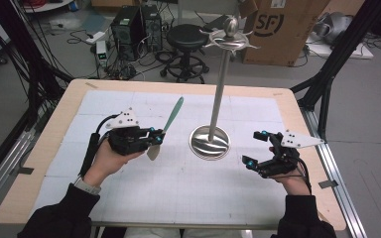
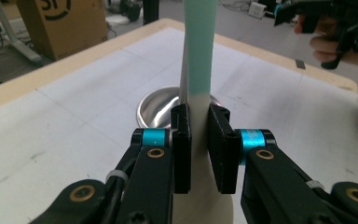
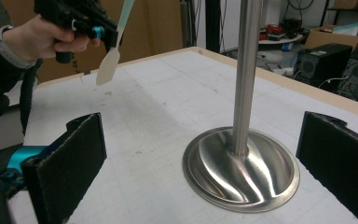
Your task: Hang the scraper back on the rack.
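Note:
A spatula (image 1: 167,126) with a teal handle and a cream blade is held off the table by my left gripper (image 1: 155,138), which is shut on the neck where blade meets handle (image 2: 198,100). The handle points up and away; the blade (image 3: 108,66) hangs down toward the mat. A steel stand (image 1: 219,94) with a round dished base (image 3: 242,170) and a hooked top rises at the table's middle. My right gripper (image 1: 258,148) is open to the right of the base, its pads (image 3: 65,165) wide apart and facing the pole (image 3: 245,74).
A white gridded mat (image 1: 178,183) covers the wooden table (image 1: 54,129). Behind the far edge stand a black stool (image 1: 186,37), computer cases (image 1: 129,25) and a cardboard box (image 1: 283,25). Black frame struts rise at both sides.

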